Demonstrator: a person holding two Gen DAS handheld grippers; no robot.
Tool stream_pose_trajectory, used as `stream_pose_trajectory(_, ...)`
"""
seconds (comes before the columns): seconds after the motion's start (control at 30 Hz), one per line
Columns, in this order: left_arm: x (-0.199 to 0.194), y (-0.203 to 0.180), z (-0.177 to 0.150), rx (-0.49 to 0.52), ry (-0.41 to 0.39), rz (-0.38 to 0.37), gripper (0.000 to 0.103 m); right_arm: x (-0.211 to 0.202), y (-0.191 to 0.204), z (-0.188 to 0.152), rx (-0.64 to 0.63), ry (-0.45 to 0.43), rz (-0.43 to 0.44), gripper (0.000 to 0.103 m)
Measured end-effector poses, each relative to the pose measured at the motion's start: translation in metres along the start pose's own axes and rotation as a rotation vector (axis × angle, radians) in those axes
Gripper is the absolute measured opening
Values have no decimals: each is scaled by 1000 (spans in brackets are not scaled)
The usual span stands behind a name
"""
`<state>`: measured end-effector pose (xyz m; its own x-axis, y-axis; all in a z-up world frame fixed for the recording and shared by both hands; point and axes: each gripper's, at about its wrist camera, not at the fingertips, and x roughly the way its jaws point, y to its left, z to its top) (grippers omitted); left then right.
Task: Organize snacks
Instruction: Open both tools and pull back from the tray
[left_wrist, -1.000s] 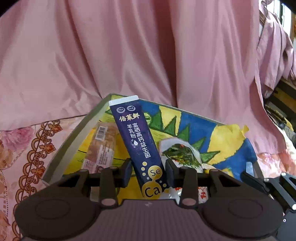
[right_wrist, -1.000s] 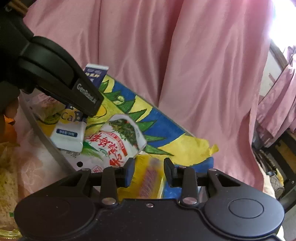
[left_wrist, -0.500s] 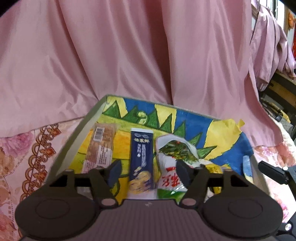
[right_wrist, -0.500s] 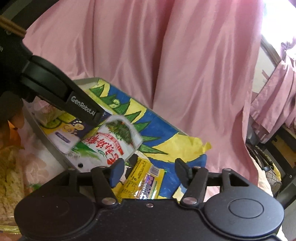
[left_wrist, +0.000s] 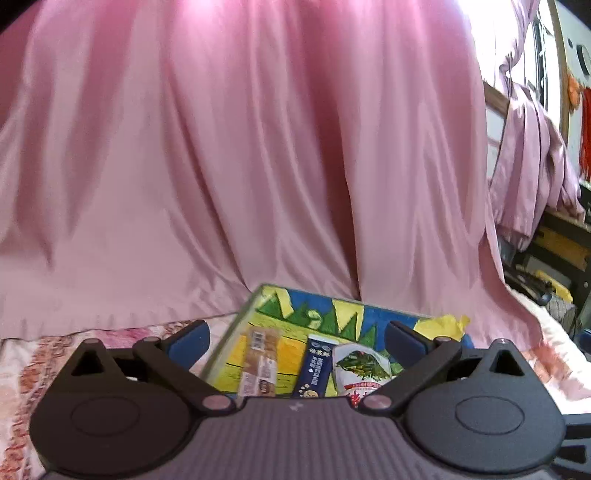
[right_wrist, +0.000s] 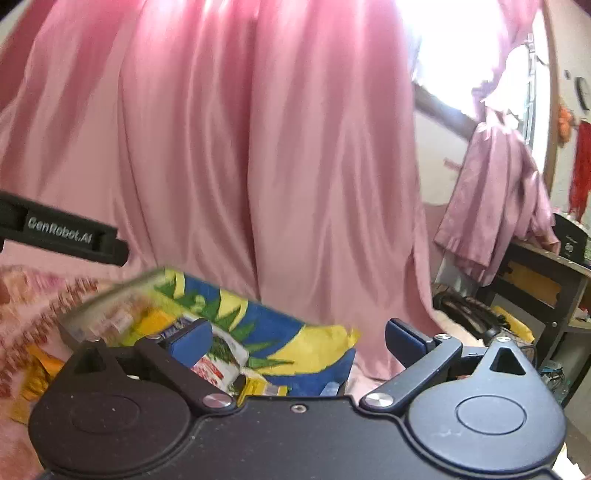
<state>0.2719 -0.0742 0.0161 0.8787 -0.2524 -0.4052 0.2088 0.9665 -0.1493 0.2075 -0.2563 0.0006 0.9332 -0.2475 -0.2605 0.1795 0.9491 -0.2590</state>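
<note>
My left claw (left_wrist: 297, 341) opening, empty | blue stick pack (left_wrist: 314, 371) flat in tray (left_wrist: 236, 332), below it | right claw (right_wrist: 299, 338) opening, empty

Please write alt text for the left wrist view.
The left gripper, jaws opening with nothing between them, hangs over a colourful tray holding a brown snack bar, a blue stick pack and a white pouch, with a pink curtain behind.

Lived-in home room. Pink curtain (left_wrist: 258, 166) draped across back; floral bedspread (left_wrist: 22, 354) at its foot. Right of curtain: bright window (right_wrist: 454, 55), pink garment (right_wrist: 495, 199) hanging, cluttered dark shelf (right_wrist: 546, 273), wall clock (right_wrist: 583, 92).
</note>
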Motion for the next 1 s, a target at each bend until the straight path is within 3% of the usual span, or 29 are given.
stream_pose_trajectory(0.2,-54,7,-12,12,-88,79,103,-56,-17,2,55,-61,-11,102)
stream_pose_trajectory(0.53,-131,23,-39,13,-93,147,103,-142,-32,-7,168,-104,-1,102)
stream_pose_trajectory(0.77,-171,30,-61,25,-74,167,103,-188,-25,-15,189,-118,32,102)
stream_pose_trajectory(1.0,-187,32,-77,23,19,155,103,-212,-19,-20,202,-105,59,102)
